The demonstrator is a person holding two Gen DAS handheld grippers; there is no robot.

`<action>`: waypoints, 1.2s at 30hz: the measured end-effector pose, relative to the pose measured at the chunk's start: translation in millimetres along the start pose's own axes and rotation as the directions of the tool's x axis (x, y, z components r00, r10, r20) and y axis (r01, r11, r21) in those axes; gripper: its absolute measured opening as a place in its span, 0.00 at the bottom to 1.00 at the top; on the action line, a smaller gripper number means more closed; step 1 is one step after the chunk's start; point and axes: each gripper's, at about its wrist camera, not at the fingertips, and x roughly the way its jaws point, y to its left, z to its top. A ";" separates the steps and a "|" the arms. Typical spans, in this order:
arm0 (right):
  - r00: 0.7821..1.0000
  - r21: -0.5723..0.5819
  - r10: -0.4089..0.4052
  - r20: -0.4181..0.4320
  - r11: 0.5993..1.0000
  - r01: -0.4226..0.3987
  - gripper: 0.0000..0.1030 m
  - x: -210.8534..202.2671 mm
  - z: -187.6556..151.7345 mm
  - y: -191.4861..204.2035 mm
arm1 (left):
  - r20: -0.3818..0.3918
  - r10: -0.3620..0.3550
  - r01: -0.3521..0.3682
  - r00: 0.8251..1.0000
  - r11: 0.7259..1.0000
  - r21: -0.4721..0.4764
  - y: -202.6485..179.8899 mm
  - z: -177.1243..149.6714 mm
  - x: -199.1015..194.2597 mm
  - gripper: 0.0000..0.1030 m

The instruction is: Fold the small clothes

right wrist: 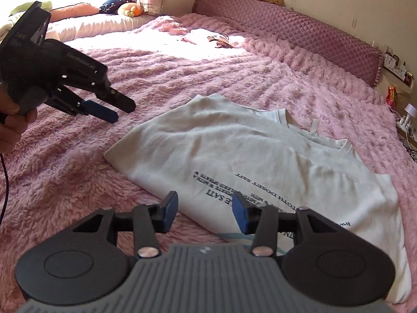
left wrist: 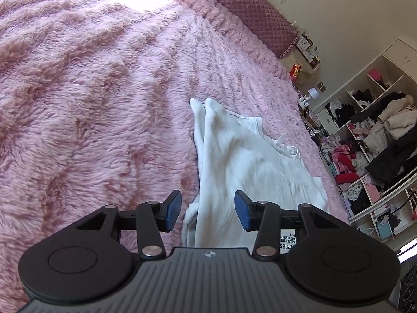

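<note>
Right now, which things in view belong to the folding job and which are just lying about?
Belongs to the job:
white printed shirt, partly folded on the pink fluffy blanket
left gripper, fingers apart, empty
right gripper, fingers apart, empty

Just lying about:
quilted headboard cushion
orange plush toy
navy pillow
cluttered clothes shelves

Left wrist view: we look from low and close over the left gripper (left wrist: 207, 212), along the white T-shirt (left wrist: 242, 161) on the pink fluffy blanket (left wrist: 91, 99), toward the far quilted headboard (left wrist: 250, 7) and the shelves (left wrist: 378, 140) at far right. Right wrist view: we sit a little higher behind the right gripper (right wrist: 204, 212), facing across the white T-shirt (right wrist: 234, 140) to the quilted headboard (right wrist: 299, 31), with the left gripper (right wrist: 114, 109) at near left. Shared by both: T-shirt, blanket, headboard.
</note>
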 end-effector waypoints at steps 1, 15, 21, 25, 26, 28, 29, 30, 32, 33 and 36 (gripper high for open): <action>1.000 -0.006 0.027 0.003 1.000 -0.027 0.41 5.4 2.8 10.8 | -0.015 -0.020 0.020 1.000 1.000 -0.024 5.8 7.9 7.4 0.52; 0.991 -0.405 -0.097 0.095 0.905 0.128 0.41 63.1 -0.4 123.9 | -0.050 -0.247 0.216 0.968 0.916 -0.338 62.8 49.5 106.6 0.54; 0.974 -0.446 -0.164 0.157 0.868 0.217 0.43 82.4 7.7 140.4 | -0.047 -0.286 0.249 0.957 0.895 -0.370 58.2 68.8 142.1 0.54; 0.969 -0.448 -0.177 0.175 0.862 0.238 0.47 92.6 16.7 143.7 | -0.054 -0.277 0.239 0.959 0.899 -0.368 52.3 80.0 159.3 0.55; 0.967 -0.448 -0.180 0.179 0.860 0.243 0.47 94.0 17.1 144.0 | -0.055 -0.272 0.233 0.961 0.898 -0.372 51.5 81.4 162.9 0.55; 0.964 -0.450 -0.185 0.190 0.856 0.253 0.47 95.6 16.8 144.9 | -0.059 -0.265 0.223 0.962 0.896 -0.384 50.0 84.7 169.5 0.55; 0.963 -0.452 -0.188 0.194 0.854 0.258 0.47 95.9 16.2 145.3 | -0.061 -0.264 0.221 0.963 0.895 -0.387 49.7 85.8 171.3 0.55; 0.961 -0.457 -0.191 0.199 0.850 0.263 0.47 95.6 15.0 146.0 | -0.061 -0.263 0.220 0.963 0.895 -0.388 49.0 86.7 173.4 0.55; 0.957 -0.459 -0.195 0.213 0.845 0.274 0.47 94.1 13.9 146.8 | -0.055 -0.267 0.229 0.962 0.900 -0.372 47.5 85.9 172.7 0.52; 0.957 -0.456 -0.195 0.216 0.846 0.276 0.47 92.7 12.9 147.8 | -0.053 -0.259 0.224 0.964 0.907 -0.358 45.8 85.7 172.0 0.43; 0.968 -0.435 -0.161 0.192 0.870 0.231 0.01 85.0 10.2 146.2 | -0.072 -0.217 0.183 0.974 0.929 -0.322 42.9 83.5 167.2 0.19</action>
